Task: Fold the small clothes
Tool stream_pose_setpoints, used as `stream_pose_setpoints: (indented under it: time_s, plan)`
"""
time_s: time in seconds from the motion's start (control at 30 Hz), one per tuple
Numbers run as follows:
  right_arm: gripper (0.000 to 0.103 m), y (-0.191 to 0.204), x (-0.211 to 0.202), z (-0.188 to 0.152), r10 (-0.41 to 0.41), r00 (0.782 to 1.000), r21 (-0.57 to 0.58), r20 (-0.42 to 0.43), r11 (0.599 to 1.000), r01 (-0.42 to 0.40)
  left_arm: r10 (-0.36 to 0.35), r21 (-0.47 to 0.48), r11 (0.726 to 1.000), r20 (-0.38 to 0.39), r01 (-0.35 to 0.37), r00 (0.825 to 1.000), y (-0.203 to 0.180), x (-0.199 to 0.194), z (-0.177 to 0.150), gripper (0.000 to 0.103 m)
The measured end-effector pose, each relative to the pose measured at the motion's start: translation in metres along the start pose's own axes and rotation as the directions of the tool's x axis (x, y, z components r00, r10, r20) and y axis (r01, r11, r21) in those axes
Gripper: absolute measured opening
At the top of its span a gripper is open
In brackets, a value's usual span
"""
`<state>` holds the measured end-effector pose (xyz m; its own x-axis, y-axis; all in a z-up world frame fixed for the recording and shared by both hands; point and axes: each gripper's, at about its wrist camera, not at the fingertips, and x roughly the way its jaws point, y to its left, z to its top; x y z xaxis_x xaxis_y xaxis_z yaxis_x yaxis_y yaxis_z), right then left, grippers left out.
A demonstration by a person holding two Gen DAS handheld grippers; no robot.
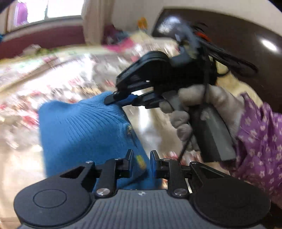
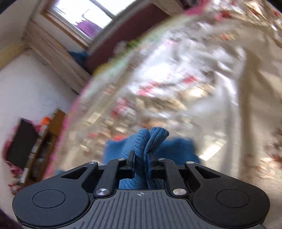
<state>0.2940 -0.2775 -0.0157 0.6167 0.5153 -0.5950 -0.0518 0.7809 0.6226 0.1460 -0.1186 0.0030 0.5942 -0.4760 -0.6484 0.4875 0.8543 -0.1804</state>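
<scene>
A blue ribbed knit garment hangs stretched between both grippers above a floral bedspread. My left gripper is shut on its near edge, where a small yellow label shows between the fingers. In the left wrist view my right gripper pinches the garment's far corner, held by a hand in a grey glove with a purple floral sleeve. In the right wrist view the right gripper is shut on a bunched fold of the blue knit. The rest of the garment hangs below it.
The bedspread fills most of both views, blurred. A dark glossy panel stands at the upper right, with a heap of coloured clothes at the back. A window and a shelf with a dark screen line the wall.
</scene>
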Motion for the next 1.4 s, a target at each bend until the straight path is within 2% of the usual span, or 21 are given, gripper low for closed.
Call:
stream_pose_setpoints:
  time_s: [0.07,0.1,0.13,0.2,0.3,0.43,0.63,0.7,0.77,0.83,0.87,0.9,0.97,1.03,1.13,1.17,1.27,1.33,1.4]
  plan:
    - [0.018,-0.021,0.009,-0.008,-0.087,0.995,0.029,-0.045,0.996,0.088,-0.028,-0.013,1.000,-0.067,0.027,0.997,-0.002,0.016,-0.009,0.026]
    - [0.018,-0.030,0.010,-0.013,-0.082,0.995,0.055,-0.054,0.995,0.085,-0.029,-0.019,0.999,-0.080,0.027,0.996,-0.002,0.016,-0.014,0.026]
    - [0.018,-0.037,0.005,-0.017,-0.053,0.998,0.087,-0.043,0.995,0.057,-0.033,-0.022,0.999,-0.078,0.032,0.996,-0.002,0.012,-0.018,0.026]
    - [0.027,-0.039,-0.006,-0.020,-0.033,0.999,0.105,-0.022,0.994,0.036,-0.038,-0.019,0.999,-0.078,0.037,0.996,0.002,0.004,-0.022,0.028]
    - [0.027,-0.032,-0.028,-0.026,-0.064,0.997,0.058,0.030,0.996,0.062,-0.016,-0.028,1.000,-0.063,0.015,0.998,0.012,-0.015,-0.027,0.032]
    - [0.028,-0.024,-0.056,-0.041,0.016,0.999,0.063,0.047,0.998,-0.019,0.012,-0.091,0.996,-0.047,-0.017,0.999,0.029,-0.040,-0.036,0.036]
    - [0.028,-0.010,-0.075,-0.077,0.071,0.997,0.031,-0.030,0.997,-0.070,0.064,-0.088,0.994,-0.026,-0.066,0.998,0.042,-0.055,-0.043,0.042]
    - [0.035,-0.004,-0.068,-0.086,0.061,0.996,0.010,-0.064,0.998,-0.060,0.080,-0.085,0.993,-0.027,-0.082,0.996,0.043,-0.056,-0.044,0.042]
    - [0.034,-0.002,-0.061,-0.095,0.015,0.996,-0.016,-0.087,1.000,-0.016,0.089,-0.090,0.992,-0.022,-0.091,0.996,0.044,-0.055,-0.041,0.043]
    - [0.028,-0.002,-0.053,-0.100,-0.005,0.994,-0.039,-0.110,0.999,0.001,0.103,-0.079,0.991,-0.011,-0.104,0.995,0.045,-0.055,-0.038,0.045]
    - [0.015,-0.003,-0.050,-0.103,-0.005,0.993,-0.039,-0.119,0.999,0.000,0.111,-0.070,0.991,-0.007,-0.112,0.994,0.045,-0.054,-0.036,0.047]
    - [0.007,-0.004,-0.049,-0.106,-0.010,0.992,-0.035,-0.129,0.999,0.005,0.118,-0.064,0.991,-0.003,-0.118,0.993,0.046,-0.053,-0.034,0.047]
    - [0.006,-0.007,-0.056,-0.109,0.000,0.993,-0.030,-0.120,1.000,-0.004,0.126,-0.061,0.990,0.007,-0.125,0.992,0.049,-0.053,-0.030,0.048]
    - [0.005,-0.011,-0.077,-0.113,0.009,0.997,-0.033,-0.077,0.999,-0.011,0.133,-0.066,0.989,0.028,-0.131,0.991,0.052,-0.052,-0.025,0.050]
    - [0.004,-0.018,-0.098,-0.118,0.008,1.000,-0.033,-0.019,0.999,-0.009,0.143,-0.082,0.987,0.035,-0.140,0.989,0.059,-0.042,-0.022,0.059]
    - [0.004,-0.022,-0.098,-0.121,-0.005,1.000,-0.023,-0.021,1.000,0.004,0.147,-0.079,0.986,0.025,-0.145,0.989,0.061,-0.036,-0.023,0.062]
    - [0.004,-0.034,-0.079,-0.132,-0.058,0.995,-0.004,-0.076,0.998,0.058,0.176,-0.079,0.980,-0.074,-0.182,0.982,0.068,-0.008,-0.028,0.063]
    - [0.007,-0.032,-0.075,-0.131,-0.041,0.995,0.006,-0.095,0.999,0.042,0.184,-0.071,0.979,-0.087,-0.190,0.979,0.069,-0.003,-0.032,0.063]
    - [0.014,-0.024,-0.081,-0.123,-0.044,0.996,-0.018,-0.080,0.999,0.043,0.179,-0.070,0.980,-0.080,-0.185,0.981,0.069,-0.005,-0.032,0.063]
